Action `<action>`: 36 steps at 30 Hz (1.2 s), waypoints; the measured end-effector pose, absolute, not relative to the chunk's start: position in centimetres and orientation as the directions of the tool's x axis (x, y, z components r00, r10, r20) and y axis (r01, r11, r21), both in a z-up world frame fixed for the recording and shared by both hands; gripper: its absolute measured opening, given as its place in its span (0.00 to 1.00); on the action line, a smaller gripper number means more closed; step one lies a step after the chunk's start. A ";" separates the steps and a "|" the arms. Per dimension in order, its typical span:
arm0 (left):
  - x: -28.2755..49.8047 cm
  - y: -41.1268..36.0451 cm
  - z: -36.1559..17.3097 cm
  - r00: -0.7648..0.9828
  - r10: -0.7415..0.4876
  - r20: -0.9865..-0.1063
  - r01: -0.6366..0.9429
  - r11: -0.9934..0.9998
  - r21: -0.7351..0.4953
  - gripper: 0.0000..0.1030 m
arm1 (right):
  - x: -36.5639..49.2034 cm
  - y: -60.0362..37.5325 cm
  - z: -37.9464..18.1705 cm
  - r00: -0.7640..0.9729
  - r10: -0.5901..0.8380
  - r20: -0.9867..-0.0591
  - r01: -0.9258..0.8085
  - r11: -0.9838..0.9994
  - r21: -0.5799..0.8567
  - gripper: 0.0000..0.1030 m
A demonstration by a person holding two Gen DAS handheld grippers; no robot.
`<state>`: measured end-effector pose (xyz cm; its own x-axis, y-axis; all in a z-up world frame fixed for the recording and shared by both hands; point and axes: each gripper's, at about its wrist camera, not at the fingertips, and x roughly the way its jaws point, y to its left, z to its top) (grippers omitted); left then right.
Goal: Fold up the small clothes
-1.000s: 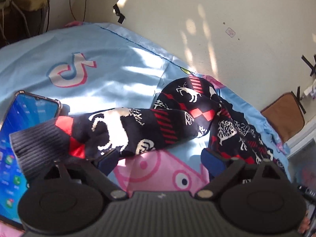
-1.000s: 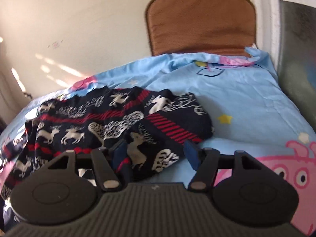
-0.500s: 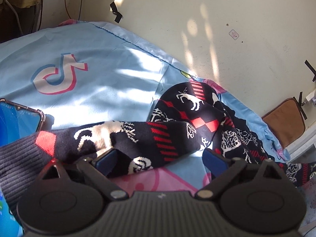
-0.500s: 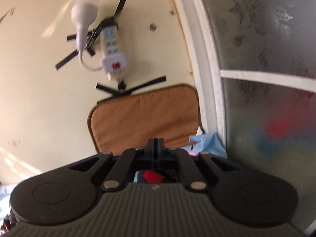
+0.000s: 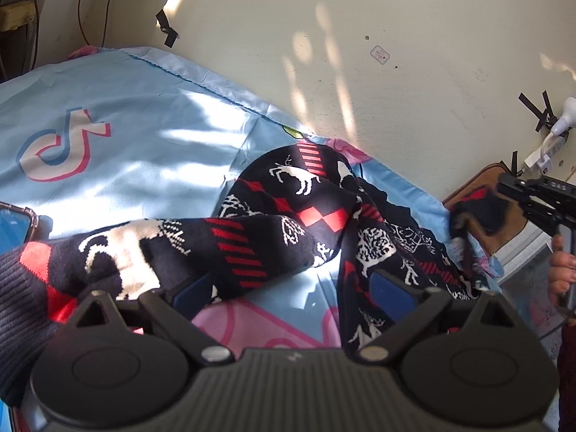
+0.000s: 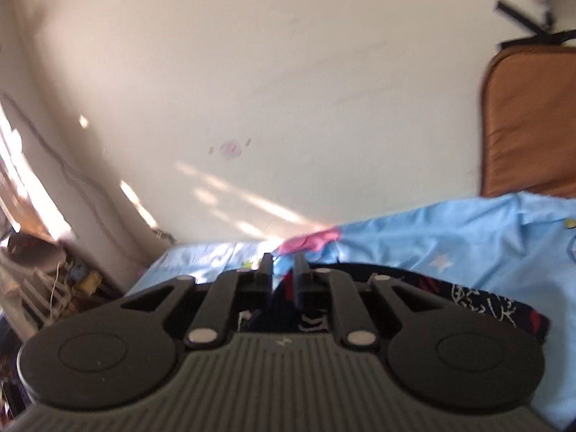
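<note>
Two dark socks with white reindeer and red stripes lie on a light blue bedsheet [image 5: 144,136]. One sock [image 5: 216,244] stretches from its grey ribbed cuff at the lower left to the middle. My left gripper [image 5: 291,288] hangs open just over it, its left blue pad against the sock's edge. The other sock [image 5: 378,244] runs to the right, where my right gripper [image 5: 504,194] holds its end [image 5: 478,208] up off the bed. In the right wrist view that gripper [image 6: 282,273] has dark fabric in a narrow gap, and its jaws are opening.
A phone [image 5: 14,223] lies at the left edge of the bed. A cream wall runs along the far side. A brown cushion [image 6: 532,126] leans in the right corner, with a taped power strip [image 5: 554,144] above it. A person's hand [image 5: 561,270] shows at the right.
My right gripper shut on the right sock's end, lifted it and swung round to face the left part of the wall. The left gripper stayed open and barely shifted.
</note>
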<state>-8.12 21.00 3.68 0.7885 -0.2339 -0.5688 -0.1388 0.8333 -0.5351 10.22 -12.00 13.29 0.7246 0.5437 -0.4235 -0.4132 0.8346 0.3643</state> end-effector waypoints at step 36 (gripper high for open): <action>-8.0 18.8 3.9 0.769 -0.142 -0.624 -0.196 0.876 -0.441 0.95 | 10.9 -27.1 1.5 0.875 -0.065 -0.479 0.079 0.997 0.009 0.48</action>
<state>-8.03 18.82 3.91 0.7688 -0.1418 -0.6236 -0.1960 0.8759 -0.4408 10.87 -27.13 1.53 0.8752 -0.0647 -0.4794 0.0788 0.9968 0.0093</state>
